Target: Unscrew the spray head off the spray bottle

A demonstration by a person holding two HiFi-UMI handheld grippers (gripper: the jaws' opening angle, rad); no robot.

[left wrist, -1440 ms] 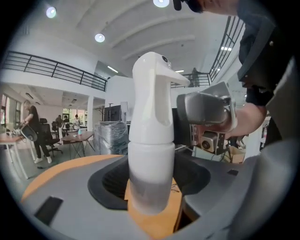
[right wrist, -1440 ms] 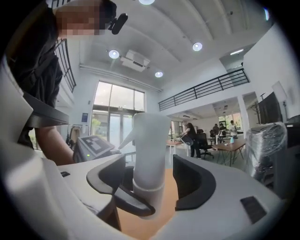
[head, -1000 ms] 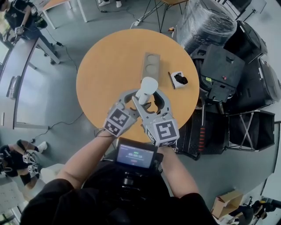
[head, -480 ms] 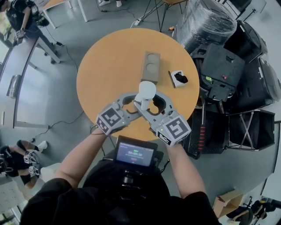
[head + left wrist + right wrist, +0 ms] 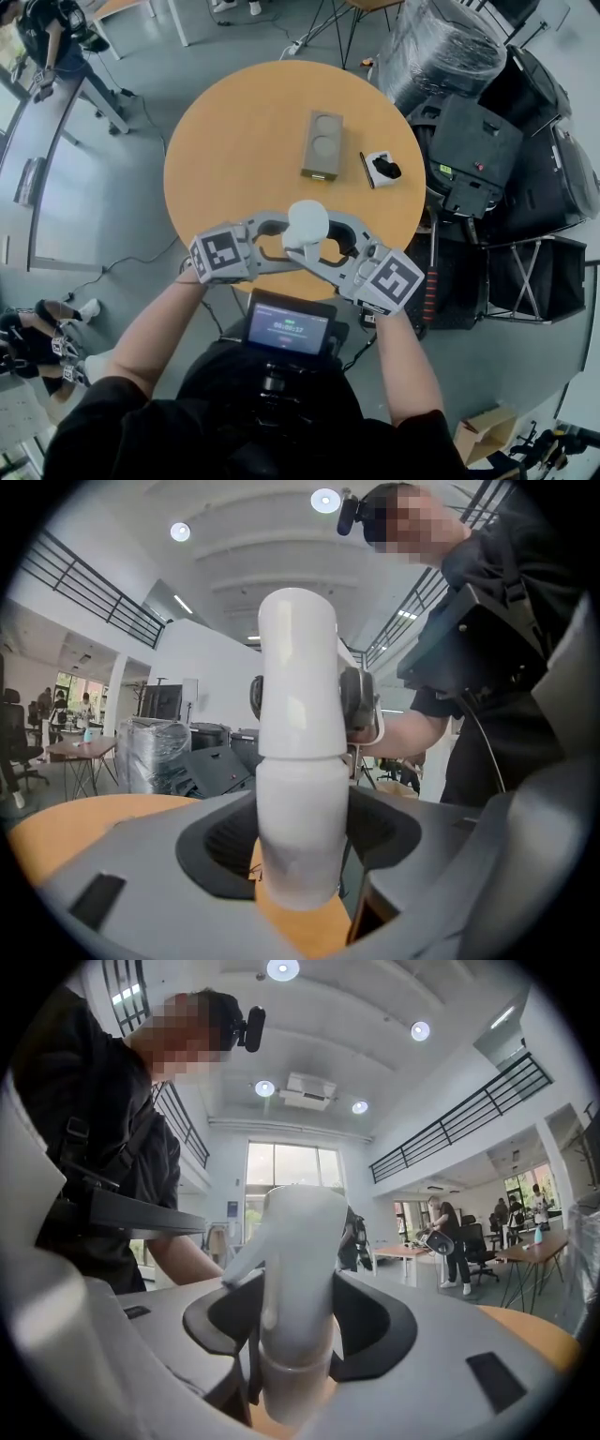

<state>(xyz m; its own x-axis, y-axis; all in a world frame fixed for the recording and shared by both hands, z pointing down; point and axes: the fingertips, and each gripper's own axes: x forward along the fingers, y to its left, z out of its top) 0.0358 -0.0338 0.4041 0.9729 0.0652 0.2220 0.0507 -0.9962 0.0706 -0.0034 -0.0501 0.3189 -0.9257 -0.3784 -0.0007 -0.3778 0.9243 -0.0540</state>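
Note:
A white spray bottle (image 5: 307, 223) stands upright over the near edge of the round orange table (image 5: 234, 141), held between both grippers. My left gripper (image 5: 284, 236) comes in from the left. In the left gripper view its curved jaws clasp the bottle's lower body (image 5: 298, 789), so this gripper (image 5: 300, 855) is shut on it. My right gripper (image 5: 325, 240) comes in from the right. In the right gripper view the spray head (image 5: 298, 1241), nozzle pointing left, sits between the jaws of that gripper (image 5: 295, 1335), which are closed round its neck. The bottle's base is hidden.
A grey block with two round recesses (image 5: 322, 143) lies mid-table. A small white tray with a black item (image 5: 382, 169) lies to its right. Black cases and a wrapped bundle (image 5: 487, 150) crowd the table's right side. A screen (image 5: 288, 330) hangs at the person's chest.
Both grippers swung outward, their marker cubes spreading left and right. The bottle came closer to the table's near edge. The right jaws closed in on the spray head.

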